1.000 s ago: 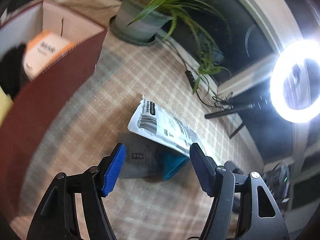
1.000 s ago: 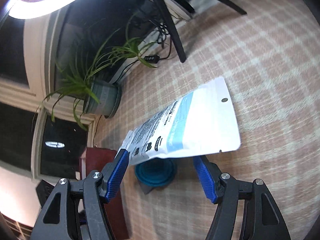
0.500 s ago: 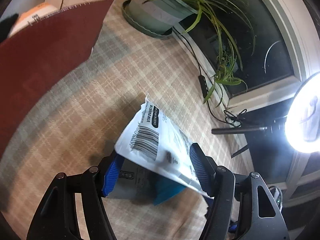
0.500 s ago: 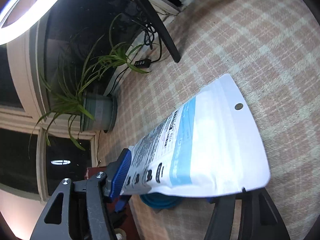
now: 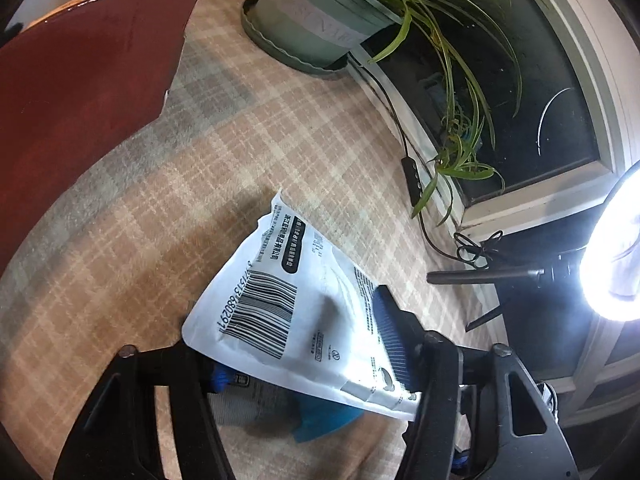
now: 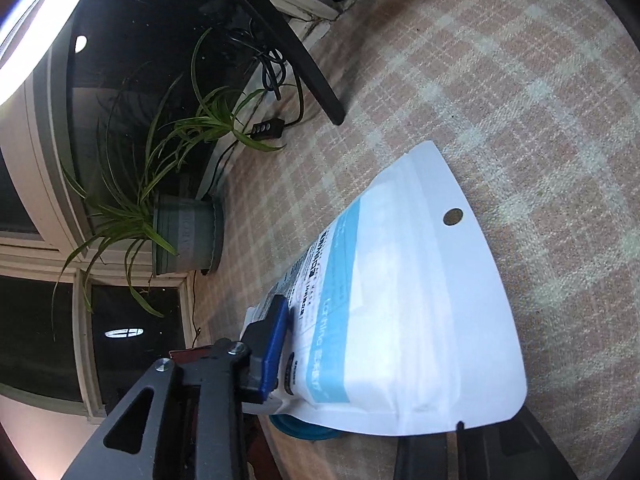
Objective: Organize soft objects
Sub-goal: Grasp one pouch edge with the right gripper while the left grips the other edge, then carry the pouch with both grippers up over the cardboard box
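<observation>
Left wrist view: white pouch (image 5: 304,320) lies between both spread grippers, left gripper (image 5: 304,356) and right gripper (image 6: 360,360), neither visibly pinching it.

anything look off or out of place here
Only the white pouch: it sits tilted, covering most of a grey and teal item on the carpet, between both grippers' fingers. No spill or tear shows.
</observation>
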